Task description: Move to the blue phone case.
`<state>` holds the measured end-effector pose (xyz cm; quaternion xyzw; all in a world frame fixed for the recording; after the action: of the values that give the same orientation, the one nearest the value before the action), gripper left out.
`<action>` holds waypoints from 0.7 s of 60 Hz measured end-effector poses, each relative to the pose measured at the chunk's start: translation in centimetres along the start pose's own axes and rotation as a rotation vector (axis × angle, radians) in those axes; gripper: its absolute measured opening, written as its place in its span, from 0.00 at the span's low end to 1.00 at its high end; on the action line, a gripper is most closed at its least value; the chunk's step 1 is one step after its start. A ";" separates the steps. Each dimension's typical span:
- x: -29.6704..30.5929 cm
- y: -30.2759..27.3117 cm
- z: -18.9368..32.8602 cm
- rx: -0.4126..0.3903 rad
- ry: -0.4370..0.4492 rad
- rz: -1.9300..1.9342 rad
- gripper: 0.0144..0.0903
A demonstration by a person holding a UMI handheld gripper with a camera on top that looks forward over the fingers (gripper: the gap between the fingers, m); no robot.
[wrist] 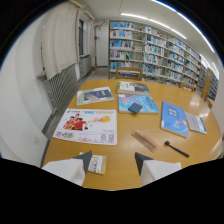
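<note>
Gripper (113, 161): we see two dark, wedge-shaped fingertips on pale bodies, standing apart with bare tabletop between them; nothing is held.
Table (120, 155): smooth wood-toned top with a rounded outline, matte finish.
Blue phone case (135, 107): we log a small dark blue, flat rectangular piece, set askew on a blue-covered booklet, well beyond the fingers and near the middle of the table.
Booklet under the case (145, 100): flat, glossy, light blue printed cover.
Poster sheet (88, 125): a large white printed sheet with red and orange graphics, lying flat ahead of the left finger.
Small card (97, 163): a pale printed slip just beside the left fingertip.
Wooden comb (144, 140): a tan, oblong piece with a ribbed edge, lying diagonally ahead of the right finger.
Black tool (176, 148): slim dark handle with a thicker head, to the right of the comb; we cannot tell its type.
Blue book (174, 119): thick rectangular volume, matte blue cover, towards the table's right side.
Bookshelves (155, 55): long rows of shelved volumes along the far wall.
</note>
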<state>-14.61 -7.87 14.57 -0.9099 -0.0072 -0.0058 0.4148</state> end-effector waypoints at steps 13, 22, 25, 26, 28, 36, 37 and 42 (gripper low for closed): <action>1.8 -0.4 0.7 0.006 0.017 -0.002 0.93; 4.0 -1.1 1.9 0.008 0.027 -0.003 0.93; 4.6 -1.5 2.4 0.013 0.035 -0.003 0.93; 4.9 -1.7 2.7 0.015 0.036 -0.003 0.93; 5.4 -2.0 3.2 0.017 0.038 -0.004 0.93; 7.0 -3.8 5.5 0.024 0.023 -0.006 0.93; 7.2 -4.0 5.9 0.024 0.023 -0.006 0.93; 7.9 -5.5 7.8 0.028 0.013 -0.008 0.92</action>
<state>-6.74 1.69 13.68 -0.9039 -0.0083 -0.0133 0.4275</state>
